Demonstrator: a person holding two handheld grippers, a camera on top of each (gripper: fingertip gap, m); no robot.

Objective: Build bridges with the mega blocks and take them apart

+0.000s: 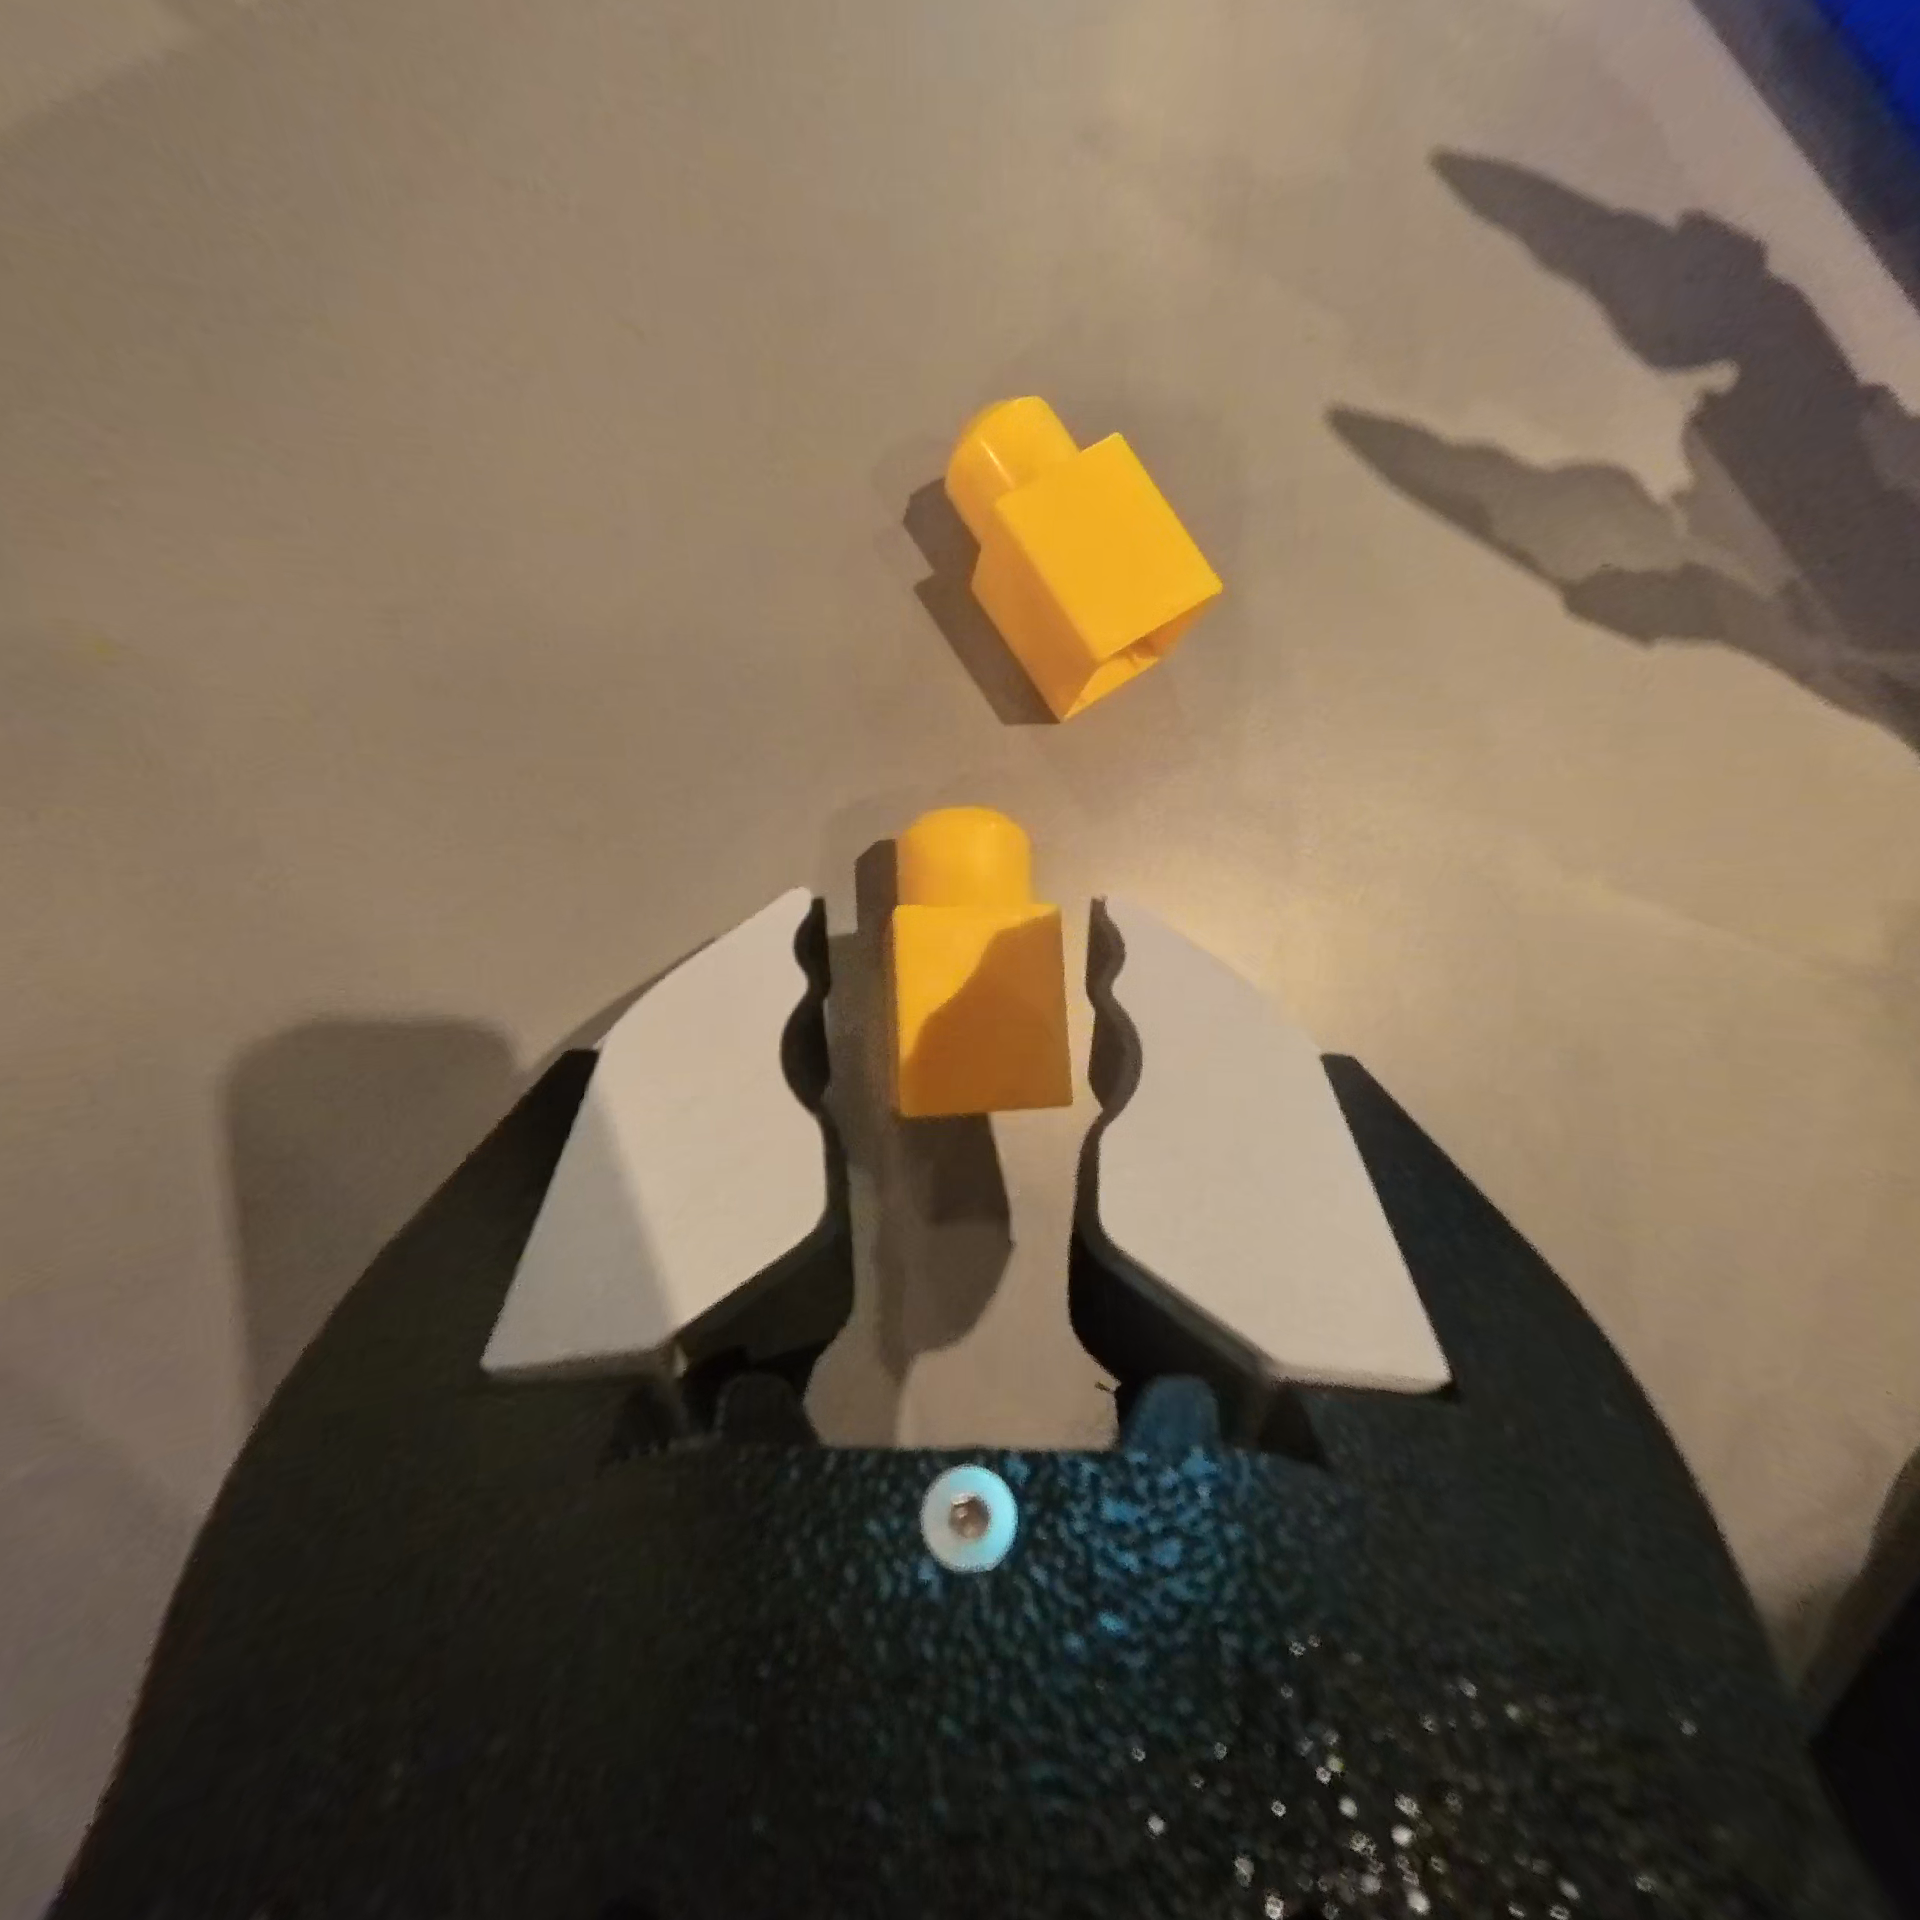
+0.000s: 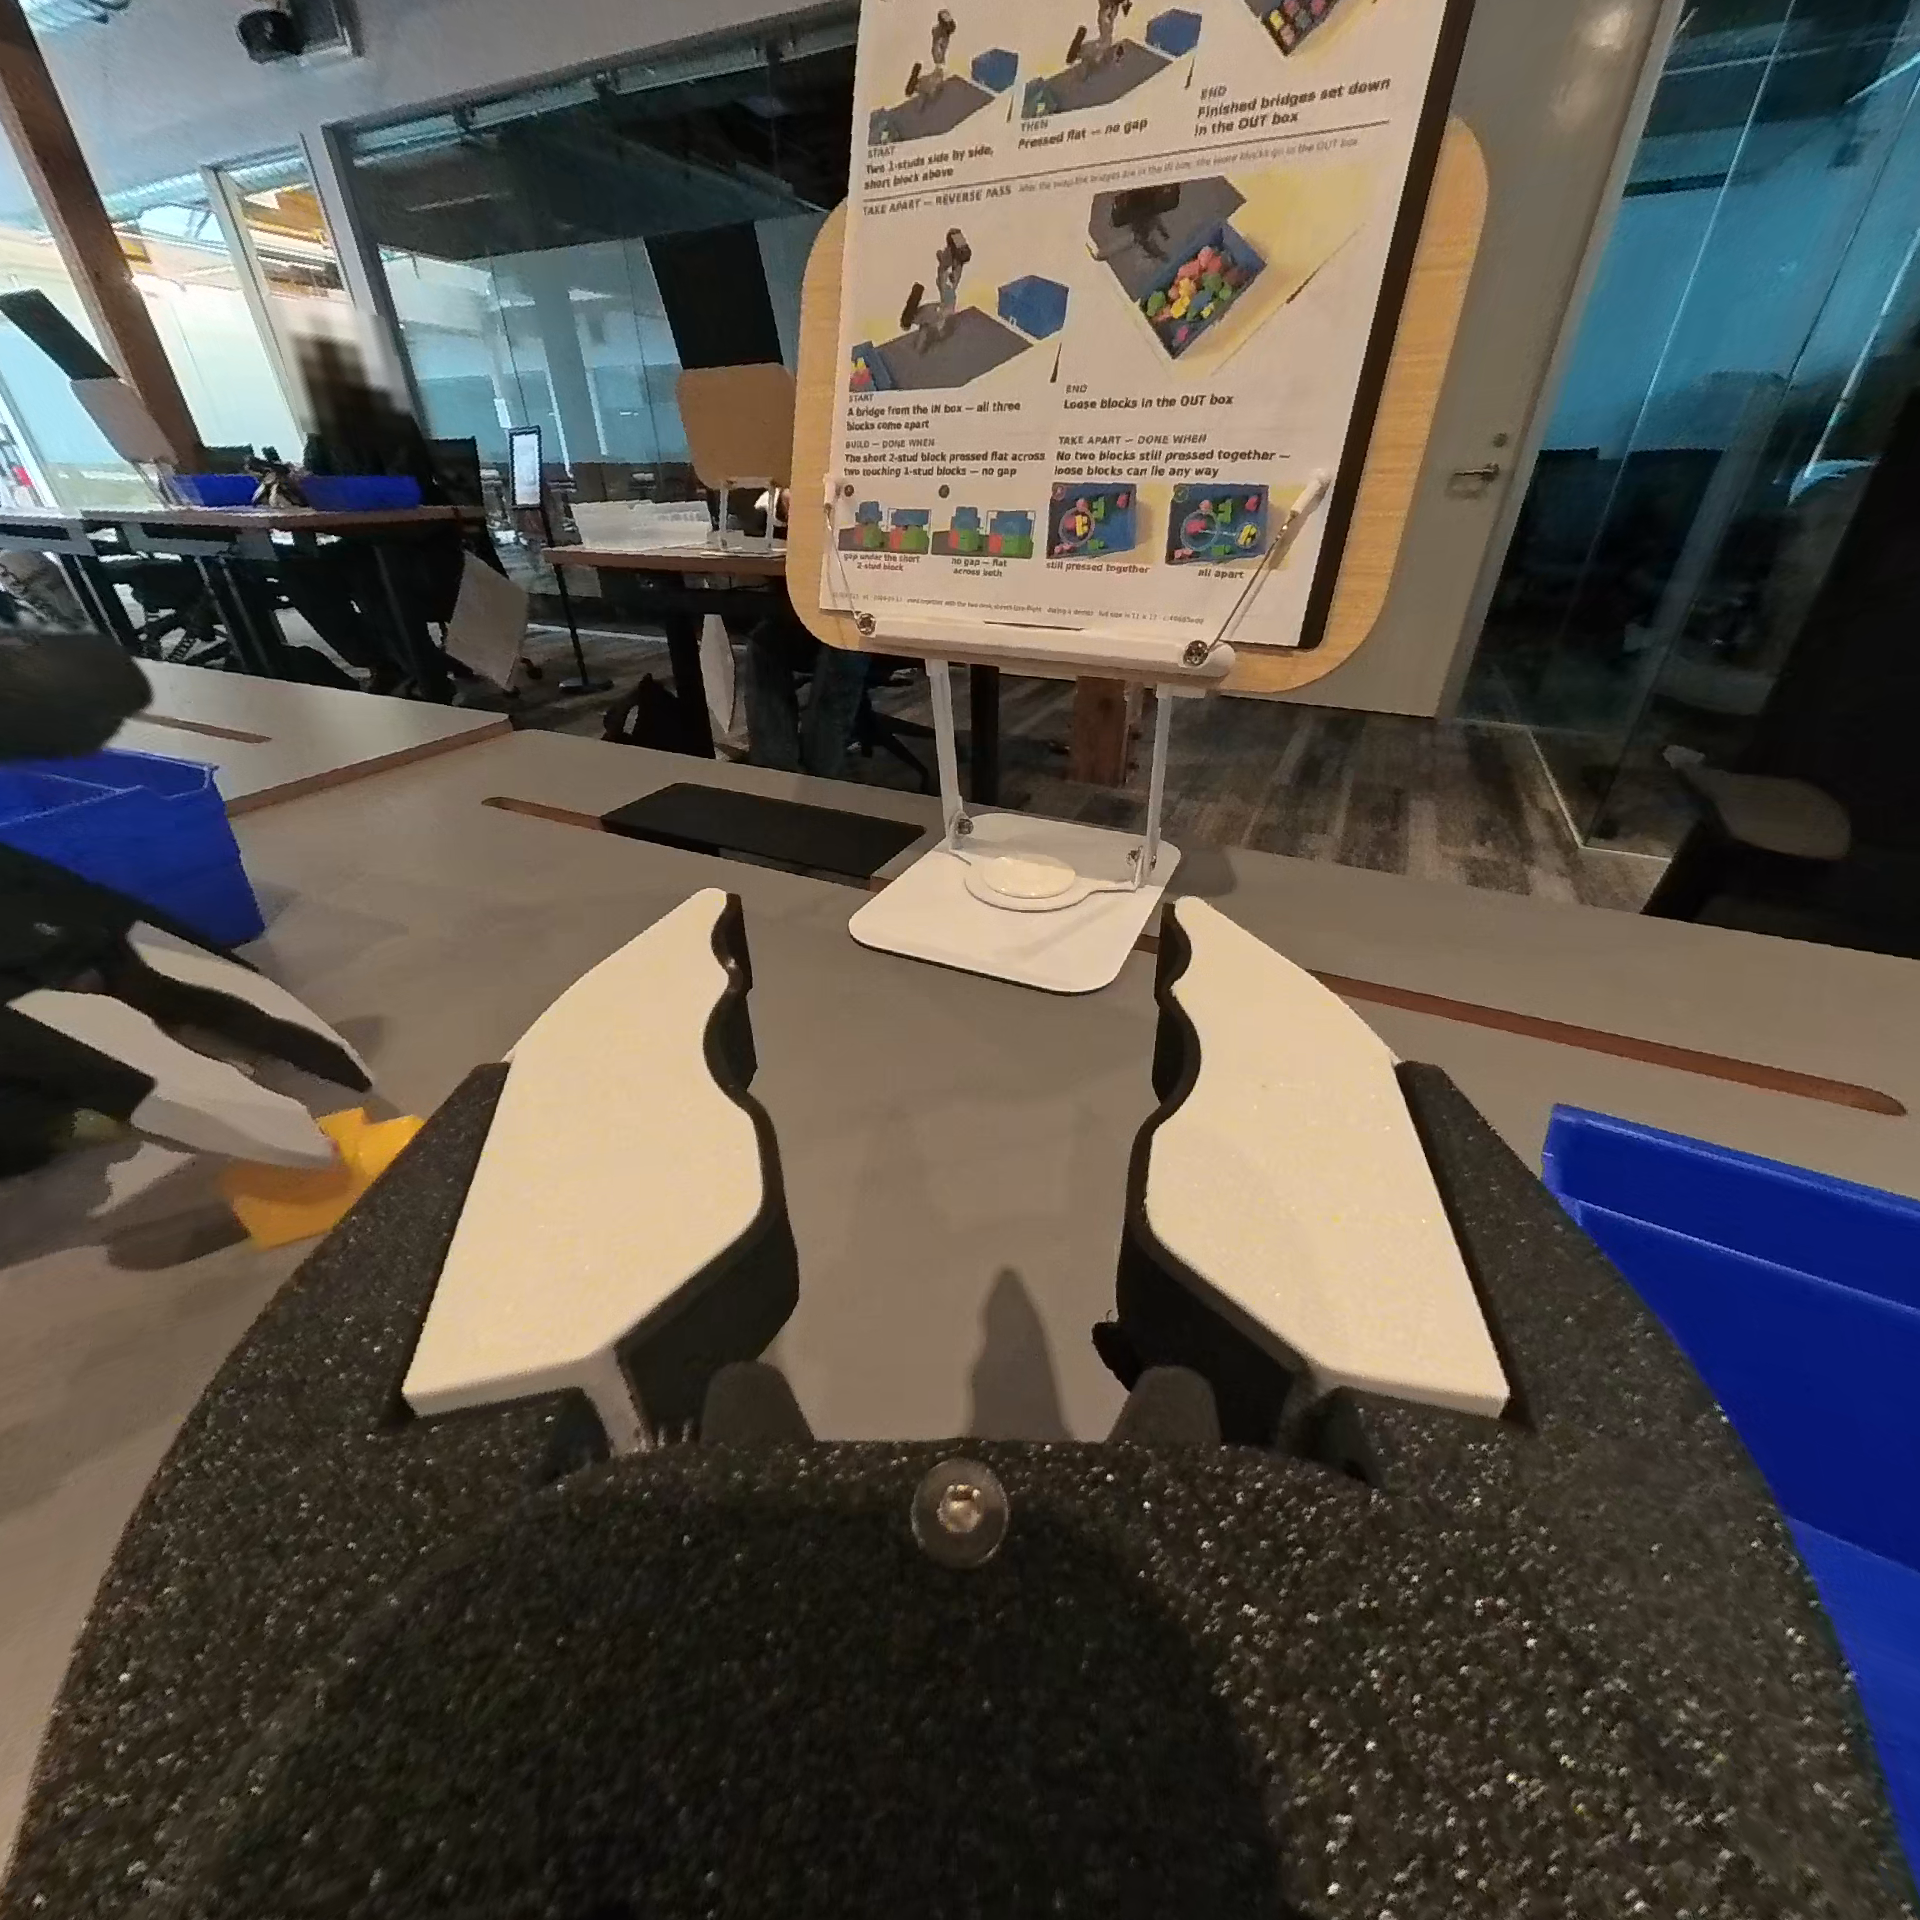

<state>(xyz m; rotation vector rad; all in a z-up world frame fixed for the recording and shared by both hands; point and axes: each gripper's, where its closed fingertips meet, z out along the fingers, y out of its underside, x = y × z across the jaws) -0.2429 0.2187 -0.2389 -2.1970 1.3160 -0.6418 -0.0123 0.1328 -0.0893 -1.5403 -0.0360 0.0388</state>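
In the left wrist view a yellow one-stud block lies on the grey table between my left gripper's fingers, stud pointing away. A narrow gap shows on each side between pad and block, so the gripper is open around it. A second yellow one-stud block lies on its side just beyond, apart from the first. My right gripper is open wide and empty above the table. The right wrist view shows the left gripper low at the left with yellow block at its fingertips.
A blue bin stands at the far left and another blue bin close on the right. An instruction board on a white stand and a black pad sit at the table's far side.
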